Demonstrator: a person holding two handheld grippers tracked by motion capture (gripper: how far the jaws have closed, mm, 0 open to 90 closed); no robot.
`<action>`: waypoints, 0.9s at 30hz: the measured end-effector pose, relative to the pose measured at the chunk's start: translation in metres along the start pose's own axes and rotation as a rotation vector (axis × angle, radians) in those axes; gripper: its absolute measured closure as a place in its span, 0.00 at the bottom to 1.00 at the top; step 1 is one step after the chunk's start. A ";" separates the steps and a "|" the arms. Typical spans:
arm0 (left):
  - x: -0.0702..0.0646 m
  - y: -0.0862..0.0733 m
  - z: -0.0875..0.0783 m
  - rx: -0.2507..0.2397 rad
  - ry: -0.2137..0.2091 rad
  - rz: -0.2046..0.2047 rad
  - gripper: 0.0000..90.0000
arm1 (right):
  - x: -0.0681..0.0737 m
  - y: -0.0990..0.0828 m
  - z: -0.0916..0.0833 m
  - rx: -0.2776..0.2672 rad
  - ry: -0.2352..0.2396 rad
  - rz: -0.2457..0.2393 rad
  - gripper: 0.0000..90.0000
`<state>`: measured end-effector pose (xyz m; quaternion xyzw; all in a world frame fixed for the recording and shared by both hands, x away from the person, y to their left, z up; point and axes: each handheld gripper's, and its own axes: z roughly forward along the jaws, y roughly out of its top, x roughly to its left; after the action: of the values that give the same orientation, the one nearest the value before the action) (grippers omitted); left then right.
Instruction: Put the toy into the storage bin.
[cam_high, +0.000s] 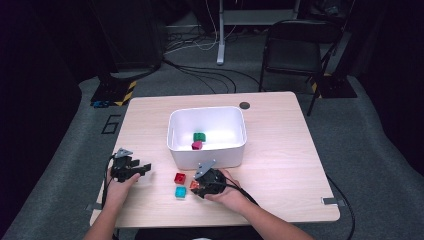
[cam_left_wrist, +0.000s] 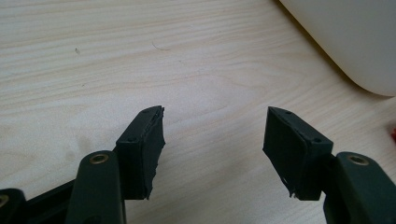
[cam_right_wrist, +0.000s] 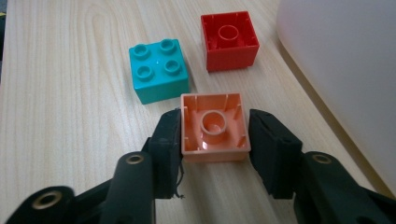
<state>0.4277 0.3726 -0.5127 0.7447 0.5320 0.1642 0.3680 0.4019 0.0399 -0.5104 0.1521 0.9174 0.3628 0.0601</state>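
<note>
Right gripper view puts my right gripper (cam_right_wrist: 215, 140) at the bottom, its two black jaws pressed against the sides of an orange brick (cam_right_wrist: 214, 128) that lies hollow side up on the wooden surface (cam_right_wrist: 60, 93); I am grasping that brick. At about eleven o'clock from it, just beside it, sits a teal brick (cam_right_wrist: 159, 70) with its studs up. At twelve o'clock, a little farther off, a red brick (cam_right_wrist: 229, 39) lies hollow side up. The wall of a white bin (cam_right_wrist: 345, 70) runs along at about two o'clock.

From the high view, my right gripper (cam_high: 196, 187) is near the front edge of the surface, at about six o'clock from the white bin (cam_high: 207, 155). Inside the bin lie a green brick (cam_high: 199, 136) and a dark pink brick (cam_high: 197, 145), touching or nearly so.

My left gripper (cam_high: 145, 167) is well apart at nine o'clock from the bricks. In the left gripper view its jaws stand spread over bare wood with nothing between them, so my left gripper (cam_left_wrist: 212, 140) is released.
</note>
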 end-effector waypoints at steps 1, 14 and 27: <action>0.000 0.000 0.000 0.000 0.000 -0.001 0.42 | 0.000 0.000 0.000 0.000 0.005 0.007 0.64; 0.000 0.000 0.000 -0.010 0.004 -0.002 0.42 | 0.004 0.008 -0.011 -0.024 0.024 -0.003 0.64; 0.000 0.000 0.000 -0.007 0.003 -0.001 0.42 | 0.003 0.023 -0.036 -0.047 0.032 0.025 0.65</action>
<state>0.4277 0.3730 -0.5125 0.7430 0.5323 0.1669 0.3698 0.3962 0.0332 -0.4687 0.1563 0.9076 0.3872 0.0446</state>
